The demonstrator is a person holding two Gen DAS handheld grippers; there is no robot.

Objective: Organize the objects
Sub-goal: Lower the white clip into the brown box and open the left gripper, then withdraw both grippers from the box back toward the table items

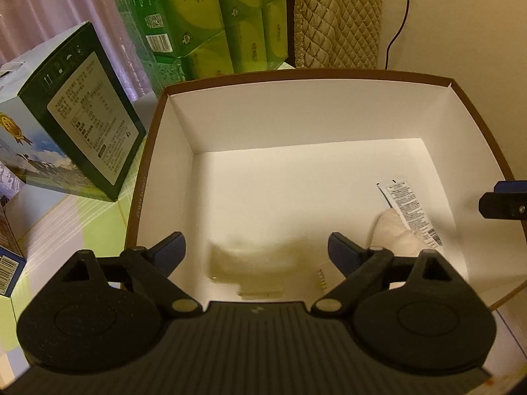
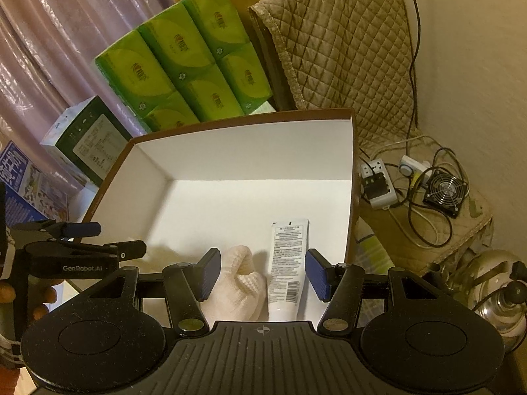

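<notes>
Inside the box (image 2: pixel 250 151) lie tube (image 2: pixel 287 263) and cloth (image 2: pixel 242 283); both grippers (image 1: pixel 257 253) (image 2: pixel 262 275) gape, empty. Placing appears done; next, fetch another item.

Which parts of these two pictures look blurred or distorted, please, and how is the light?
Left wrist view: a soft yellowish object between the open jaws is smeared by blur; the box rim bows from the fisheye. Right wrist view: sharper, the tube print shows as lines; warm dim light, dark corners in both.
</notes>
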